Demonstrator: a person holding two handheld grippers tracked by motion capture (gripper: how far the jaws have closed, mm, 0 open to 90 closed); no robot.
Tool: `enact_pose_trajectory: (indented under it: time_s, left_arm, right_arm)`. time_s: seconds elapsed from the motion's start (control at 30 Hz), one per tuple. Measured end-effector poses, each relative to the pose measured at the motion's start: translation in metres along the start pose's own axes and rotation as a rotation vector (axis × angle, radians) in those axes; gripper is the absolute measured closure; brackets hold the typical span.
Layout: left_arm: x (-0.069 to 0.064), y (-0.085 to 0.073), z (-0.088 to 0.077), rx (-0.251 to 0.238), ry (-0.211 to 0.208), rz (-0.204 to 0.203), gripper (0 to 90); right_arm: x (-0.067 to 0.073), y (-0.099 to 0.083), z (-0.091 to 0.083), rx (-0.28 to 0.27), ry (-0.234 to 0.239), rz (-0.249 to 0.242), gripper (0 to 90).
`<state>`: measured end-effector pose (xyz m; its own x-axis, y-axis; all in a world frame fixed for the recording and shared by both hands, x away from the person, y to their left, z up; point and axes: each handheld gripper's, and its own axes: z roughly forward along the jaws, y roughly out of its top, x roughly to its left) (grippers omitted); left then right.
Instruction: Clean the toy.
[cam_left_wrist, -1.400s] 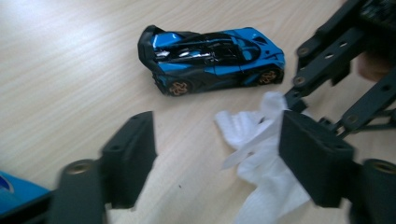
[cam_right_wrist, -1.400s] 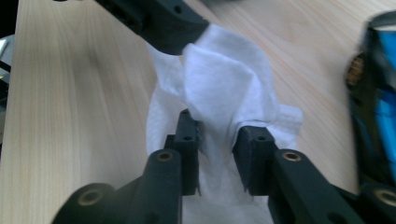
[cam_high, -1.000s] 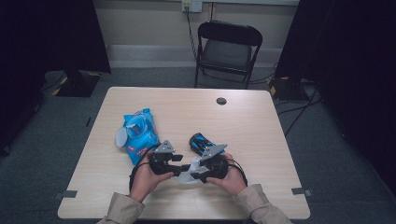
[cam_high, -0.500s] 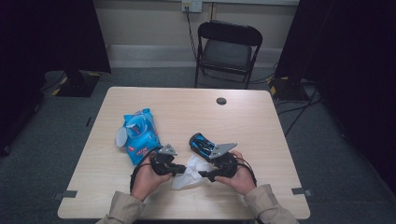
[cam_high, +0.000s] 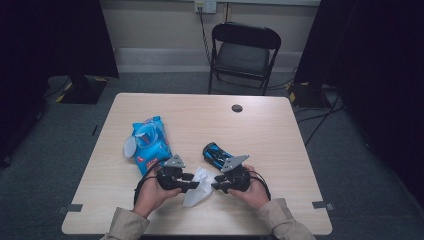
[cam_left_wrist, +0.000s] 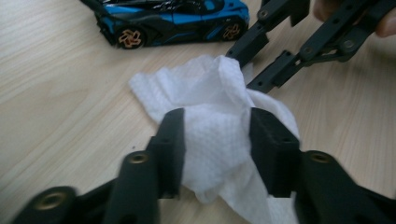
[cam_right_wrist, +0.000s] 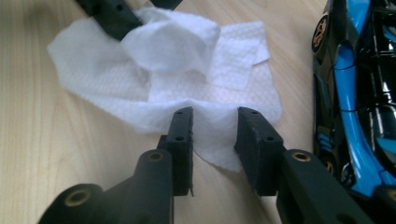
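A crumpled white wipe (cam_high: 197, 192) lies on the wooden table (cam_high: 280, 145) between my two grippers. My left gripper (cam_high: 192, 183) (cam_left_wrist: 217, 135) has just been opening, and its jaws stand apart with a bunch of the wipe (cam_left_wrist: 210, 93) between them. My right gripper (cam_high: 216, 183) (cam_right_wrist: 214, 135) has just been closing. Its jaws straddle the wipe's (cam_right_wrist: 154, 88) near edge with a gap still showing. A blue and black toy car (cam_high: 215, 154) (cam_left_wrist: 173, 18) (cam_right_wrist: 359, 93) sits just beyond the grippers. The right gripper's fingers (cam_left_wrist: 247, 44) touch the wipe's far side.
A blue pack of wipes (cam_high: 150, 142) lies left of the car. A small black round cap (cam_high: 237, 108) sits near the table's far edge. A black folding chair (cam_high: 243, 52) stands behind the table.
The wipe, bunched small between the grippers a second ago, now lies spread wider on the table. Both hands have barely shifted.
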<state>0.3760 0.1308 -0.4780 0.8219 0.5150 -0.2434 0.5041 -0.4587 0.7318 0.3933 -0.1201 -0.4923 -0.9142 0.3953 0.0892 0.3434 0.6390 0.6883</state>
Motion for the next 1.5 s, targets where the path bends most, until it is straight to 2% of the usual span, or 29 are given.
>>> enact_pose_trajectory:
  time_s: [0.07,0.23,0.33,0.43,0.47,0.57,0.6,0.7,0.83,0.93,1.03,1.1,1.23,1.37,1.5]
  left_arm:
    - [-0.002,0.001,0.005,0.003,0.000,0.023,42.1]
    - [-0.002,0.001,0.019,0.032,0.017,0.064,34.7]
    - [-0.003,-0.001,0.024,0.057,0.002,0.073,36.9]
    - [-0.004,-0.001,0.027,0.064,0.002,0.101,45.2]
    - [-0.004,-0.001,0.027,0.070,-0.006,0.110,52.4]
    - [-0.004,0.000,0.022,0.107,0.008,0.091,73.7]
    - [-0.003,-0.001,0.020,0.114,0.018,0.078,76.4]
    - [0.000,-0.005,0.010,0.133,0.068,0.043,79.0]
    - [0.005,-0.011,-0.001,0.132,0.119,0.005,79.1]
    - [0.009,-0.014,-0.004,0.116,0.113,-0.019,78.9]
    - [0.009,-0.015,-0.004,0.111,0.110,-0.015,78.8]
    - [0.009,-0.015,-0.003,0.108,0.110,-0.014,78.8]
    - [0.011,-0.016,-0.003,0.099,0.099,-0.020,78.7]
    - [0.012,-0.016,-0.003,0.091,0.095,-0.019,78.6]
    - [0.012,-0.016,-0.002,0.088,0.094,-0.012,78.5]
  right_arm:
    - [-0.002,0.001,0.002,-0.006,0.003,0.002,70.0]
    - [-0.003,0.005,0.007,-0.018,0.018,-0.001,70.0]
    - [-0.002,0.007,0.010,-0.025,0.027,0.007,69.1]
    - [-0.003,0.009,0.013,-0.030,0.029,0.024,67.0]
    - [-0.003,0.011,0.014,-0.027,0.022,0.019,64.9]
    - [-0.004,0.016,0.013,-0.033,-0.003,0.016,55.8]
    - [-0.005,0.018,0.010,-0.044,-0.014,0.016,51.2]
    - [-0.009,0.024,-0.001,-0.087,-0.053,0.035,37.2]
    - [-0.022,0.034,-0.013,-0.110,-0.147,0.073,21.5]
    - [-0.034,0.040,-0.014,-0.116,-0.205,0.104,18.2]
    - [-0.045,0.045,-0.007,-0.092,-0.249,0.111,16.7]
    - [-0.050,0.048,-0.001,-0.083,-0.239,0.125,16.5]
    - [-0.058,0.053,0.015,-0.033,-0.245,0.105,16.3]
    - [-0.063,0.053,0.028,0.000,-0.231,0.122,17.2]
    - [-0.065,0.052,0.037,0.020,-0.238,0.118,17.7]
